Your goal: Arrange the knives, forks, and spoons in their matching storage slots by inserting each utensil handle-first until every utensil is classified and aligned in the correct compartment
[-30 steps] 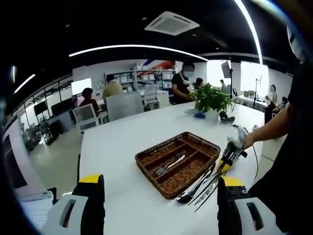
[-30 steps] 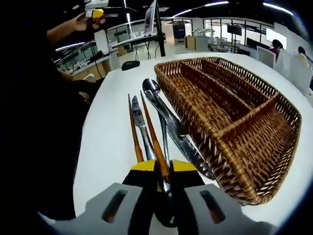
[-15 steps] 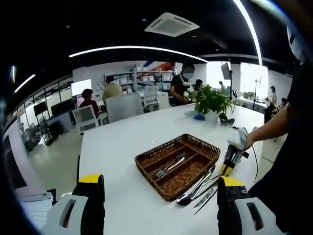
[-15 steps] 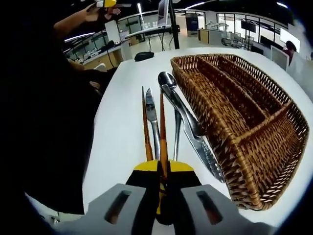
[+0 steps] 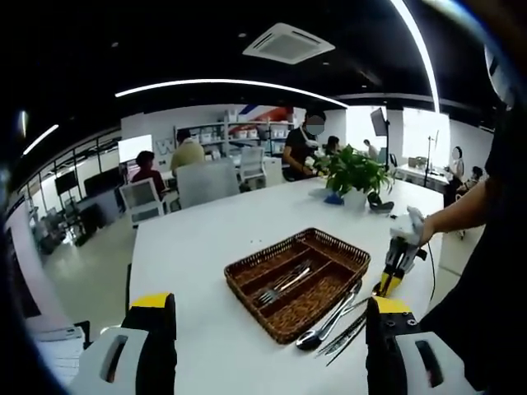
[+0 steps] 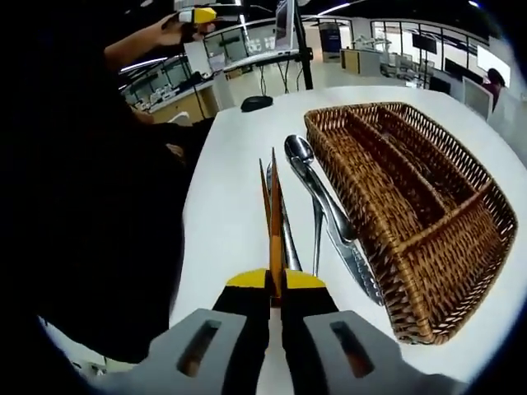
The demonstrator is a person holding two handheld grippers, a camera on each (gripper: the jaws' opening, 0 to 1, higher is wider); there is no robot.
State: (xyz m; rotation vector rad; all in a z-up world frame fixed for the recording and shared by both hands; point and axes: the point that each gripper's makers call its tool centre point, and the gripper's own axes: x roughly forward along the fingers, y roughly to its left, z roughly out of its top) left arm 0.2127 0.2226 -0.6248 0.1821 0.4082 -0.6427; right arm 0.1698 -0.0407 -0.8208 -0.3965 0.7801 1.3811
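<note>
A brown wicker cutlery basket [image 5: 298, 280] with several compartments stands on the white table [image 5: 198, 247]; forks [image 5: 280, 284] lie in its middle slot. Beside its near long side lie a spoon [image 6: 309, 169], a knife [image 6: 350, 255] and other thin utensils. My right gripper [image 6: 276, 280] is shut on a thin orange-brown stick [image 6: 274, 206], like a chopstick, pointing away over the pile. A second such stick [image 6: 263, 177] lies just left of it. In the left gripper view the right gripper [image 5: 395, 263] hovers by the basket's right end. My left gripper [image 5: 270, 309] is held high, jaws wide open, holding nothing.
A potted plant [image 5: 354, 169] stands at the table's far end, with people and chairs behind it. A black mouse-like object [image 6: 256, 103] lies beyond the utensils. The person's dark sleeve [image 6: 99, 206] runs along the left of the right gripper view, near the table edge.
My right gripper has drawn back and risen a little with the orange-brown stick, which now stands straight along its jaws. The left gripper has barely moved.
</note>
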